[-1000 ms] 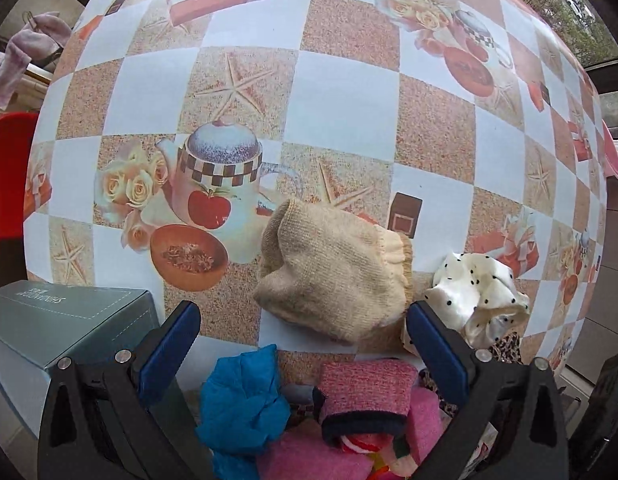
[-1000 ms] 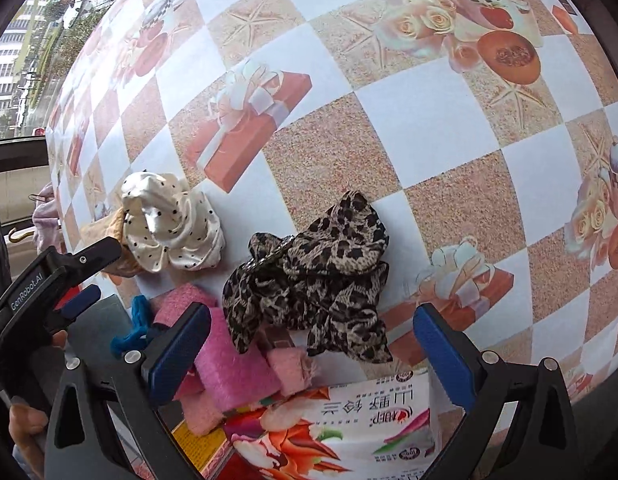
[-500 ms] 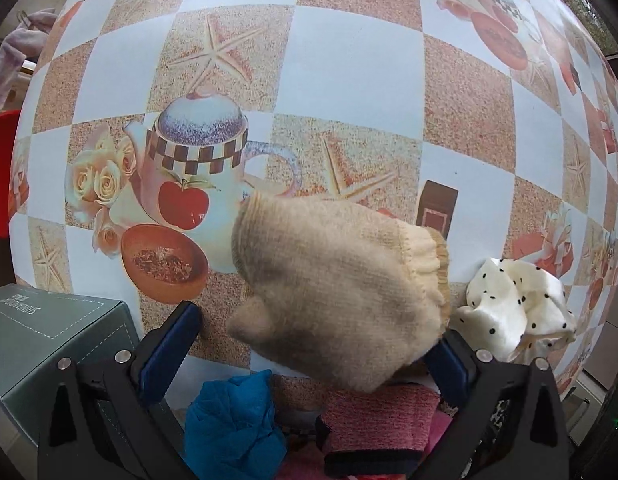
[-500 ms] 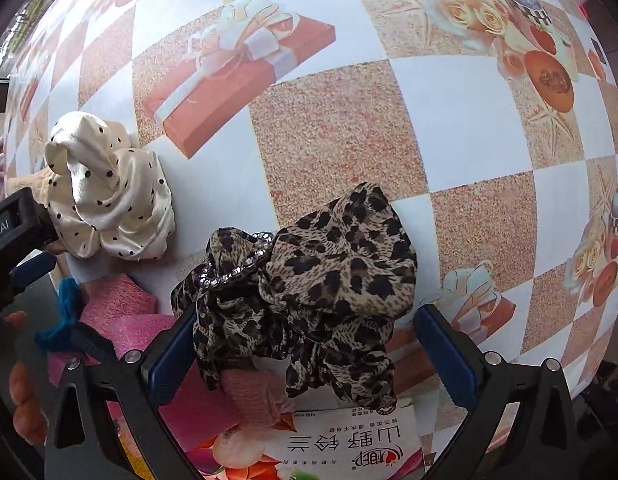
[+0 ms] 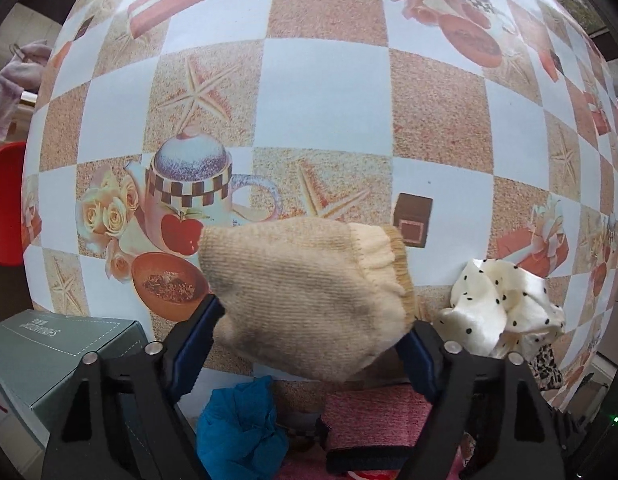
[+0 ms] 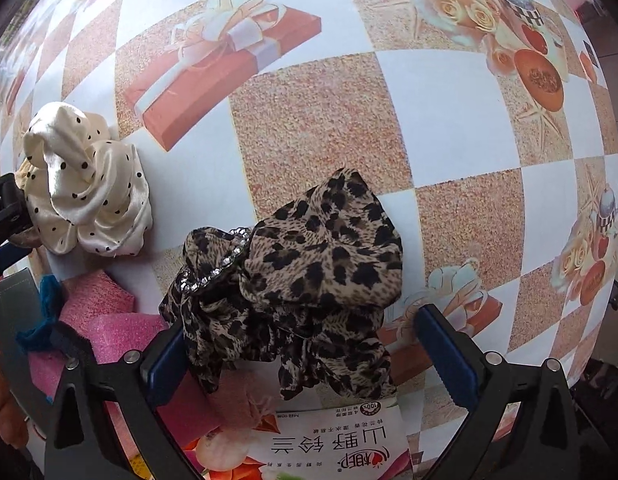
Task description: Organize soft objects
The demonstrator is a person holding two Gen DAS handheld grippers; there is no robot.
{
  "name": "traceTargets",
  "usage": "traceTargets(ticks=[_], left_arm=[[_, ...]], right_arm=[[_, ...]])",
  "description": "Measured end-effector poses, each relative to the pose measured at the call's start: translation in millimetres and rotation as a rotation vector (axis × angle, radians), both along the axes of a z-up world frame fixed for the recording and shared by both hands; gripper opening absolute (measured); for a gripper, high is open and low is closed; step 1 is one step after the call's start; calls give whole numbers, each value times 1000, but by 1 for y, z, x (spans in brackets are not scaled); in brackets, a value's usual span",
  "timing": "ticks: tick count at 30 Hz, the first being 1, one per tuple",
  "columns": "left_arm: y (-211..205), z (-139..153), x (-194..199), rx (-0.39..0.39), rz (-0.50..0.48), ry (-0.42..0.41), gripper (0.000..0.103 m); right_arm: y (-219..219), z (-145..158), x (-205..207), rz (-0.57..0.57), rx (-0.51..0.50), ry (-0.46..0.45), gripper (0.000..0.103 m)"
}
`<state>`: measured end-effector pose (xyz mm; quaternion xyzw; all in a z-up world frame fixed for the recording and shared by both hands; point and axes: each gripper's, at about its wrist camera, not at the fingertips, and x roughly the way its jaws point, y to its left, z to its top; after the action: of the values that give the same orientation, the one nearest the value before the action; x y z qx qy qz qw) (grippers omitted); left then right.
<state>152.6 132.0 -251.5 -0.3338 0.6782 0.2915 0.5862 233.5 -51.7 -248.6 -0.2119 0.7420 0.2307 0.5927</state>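
A beige knit sock (image 5: 309, 296) sits between the fingers of my left gripper (image 5: 313, 340); both blue pads press its sides and it hangs above the table. A cream polka-dot scrunchie (image 5: 505, 312) lies to its right and also shows in the right wrist view (image 6: 85, 196). A leopard-print scrunchie (image 6: 293, 280) lies between the fingers of my right gripper (image 6: 305, 344). The right jaws stand wide; the left pad touches the cloth, the right pad is apart from it.
A blue cloth (image 5: 241, 428), a pink knit piece with a dark band (image 5: 377, 424) and pink foam (image 6: 121, 340) lie near the front edge. A grey-green box (image 5: 65, 356) stands at the left. A printed packet (image 6: 309, 444) lies under the right gripper.
My left gripper moved forward over the beige sock and closed on it, lifting it. My right gripper moved closer to the leopard scrunchie, which now lies between its open fingers.
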Motion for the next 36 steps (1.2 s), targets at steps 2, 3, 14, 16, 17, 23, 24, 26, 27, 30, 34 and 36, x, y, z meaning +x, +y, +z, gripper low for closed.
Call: traceTargets(ticks=[2, 3, 14, 16, 17, 23, 24, 26, 27, 30, 34, 36], left_arm=[[0, 5, 2, 22, -10, -12, 56], [1, 8, 4, 34, -22, -21, 40], [-9, 60, -2, 84, -97, -144, 33], [-16, 72, -2, 89, -117, -166, 33], [-20, 78, -3, 92, -127, -175, 33], [-60, 108, -11, 83, -172, -240, 33], [-69, 114, -18, 80, -177, -247, 33], [-81, 124, -14, 82, -195, -257, 33], [-88, 128, -14, 84, -205, -260, 33], [-105, 141, -13, 84, -225, -274, 33], [-119, 150, -16, 79, -226, -282, 33], [-124, 154, -17, 82, -226, -282, 33]], right_arm=[[-6, 4, -4, -13, 1, -20, 83], [-9, 9, -5, -13, 11, -28, 67], [-49, 47, 4, -51, 195, -8, 31], [-56, 54, 6, -61, 212, -6, 31], [-59, 55, 11, -66, 219, -7, 31], [-87, 77, 21, -135, 253, -7, 31], [-93, 80, 21, -145, 259, -10, 31], [-105, 86, 22, -158, 271, -16, 31], [-111, 89, 22, -163, 278, -19, 31], [-126, 97, 34, -176, 298, -25, 31], [-131, 89, 41, -178, 326, 20, 34], [-127, 86, 43, -143, 311, 13, 79]])
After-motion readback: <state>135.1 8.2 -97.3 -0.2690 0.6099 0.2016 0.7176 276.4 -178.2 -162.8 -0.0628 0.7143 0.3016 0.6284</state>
